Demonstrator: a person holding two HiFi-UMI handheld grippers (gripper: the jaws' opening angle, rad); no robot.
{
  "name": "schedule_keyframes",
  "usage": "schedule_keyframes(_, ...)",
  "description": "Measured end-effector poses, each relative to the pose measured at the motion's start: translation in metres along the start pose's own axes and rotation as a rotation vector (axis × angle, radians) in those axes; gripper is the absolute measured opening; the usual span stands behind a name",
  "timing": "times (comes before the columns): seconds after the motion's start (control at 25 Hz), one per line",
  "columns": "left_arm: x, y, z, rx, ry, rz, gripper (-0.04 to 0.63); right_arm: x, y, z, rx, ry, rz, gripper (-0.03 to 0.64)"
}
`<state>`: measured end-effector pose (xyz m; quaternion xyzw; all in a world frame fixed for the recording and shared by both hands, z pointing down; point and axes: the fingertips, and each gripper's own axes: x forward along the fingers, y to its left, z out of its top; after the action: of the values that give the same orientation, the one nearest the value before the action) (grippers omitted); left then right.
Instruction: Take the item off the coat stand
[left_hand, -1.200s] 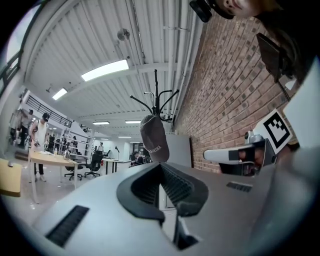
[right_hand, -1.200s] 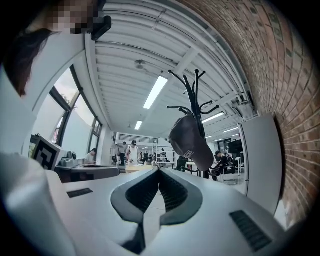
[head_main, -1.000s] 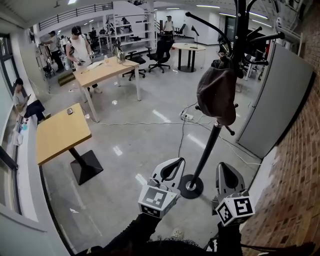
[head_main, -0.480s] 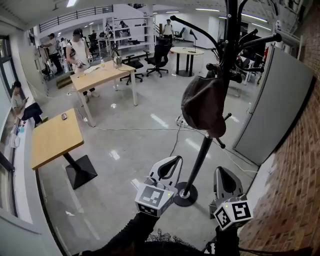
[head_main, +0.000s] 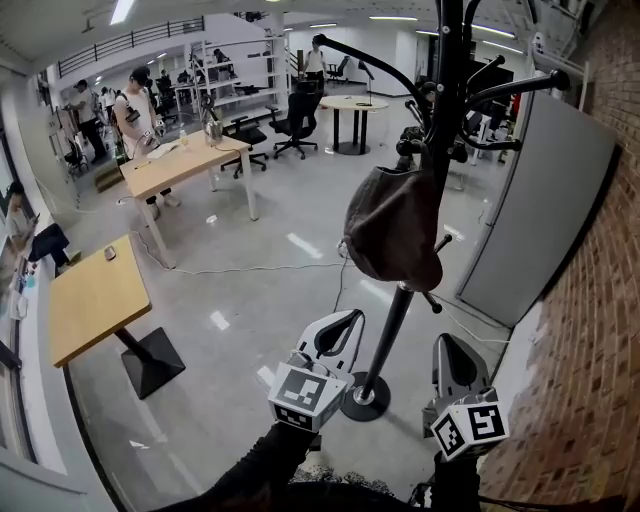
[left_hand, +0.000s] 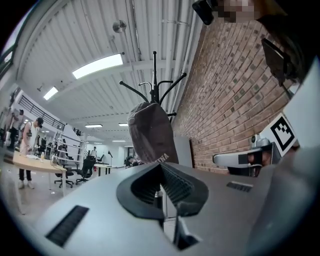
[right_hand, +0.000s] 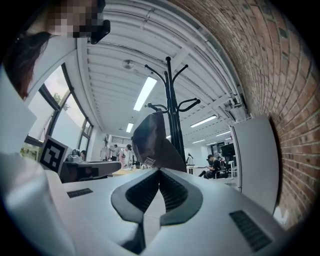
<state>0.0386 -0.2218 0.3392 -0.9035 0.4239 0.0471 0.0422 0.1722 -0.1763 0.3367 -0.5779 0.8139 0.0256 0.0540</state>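
Beside the coat stand (head_main: 392, 320), under its bag (head_main: 392, 225), left tool (head_main: 349, 320) and right tool (head_main: 446, 342) are closed, empty.

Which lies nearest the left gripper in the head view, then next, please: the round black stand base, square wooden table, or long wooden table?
1. Round black stand base, just right.
2. Square wooden table, left.
3. Long wooden table, far left.

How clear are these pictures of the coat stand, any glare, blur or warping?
Head view: sharp and evenly lit, fisheye bows the coat stand and brick wall, pale reflections on the glossy floor. Left gripper view: brown item sharp, ceiling light blown out. Right gripper view: item backlit and dark, corners vignetted black.
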Motion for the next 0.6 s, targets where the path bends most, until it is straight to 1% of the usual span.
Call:
schedule_keyframes(0.16, 0.01, 0.01, 0.002, -0.01, -0.008, -0.026, 0.009, 0.007, -0.008, 0.0, -0.001, 0.0, -0.033, 0.009)
schedule_keyframes(0.28, 0.014, 0.02, 0.009, -0.014, -0.037, -0.019, 0.013, 0.013, -0.01, -0.003, -0.001, 0.007, -0.043, 0.009)
schedule_keyframes(0.32, 0.016, 0.022, 0.012, -0.014, -0.045, -0.019, 0.049, 0.015, -0.009, -0.003, -0.001, 0.008, -0.041, 0.009)
schedule_keyframes(0.4, 0.021, 0.027, 0.017, -0.014, -0.058, -0.024, 0.165, 0.019, -0.008, -0.003, -0.005, 0.009, -0.04, 0.009)
schedule_keyframes(0.48, 0.025, 0.032, 0.023, -0.015, -0.074, -0.025, 0.26, 0.022, -0.007, -0.004, -0.01, 0.012, -0.04, 0.009)
schedule_keyframes(0.52, 0.027, 0.035, 0.026, -0.014, -0.08, -0.026, 0.287, 0.023, -0.006, -0.005, -0.013, 0.014, -0.04, 0.009)
schedule_keyframes(0.6, 0.032, 0.041, 0.031, -0.012, -0.089, -0.035, 0.314, 0.026, -0.006, -0.006, -0.016, 0.018, -0.041, 0.009)
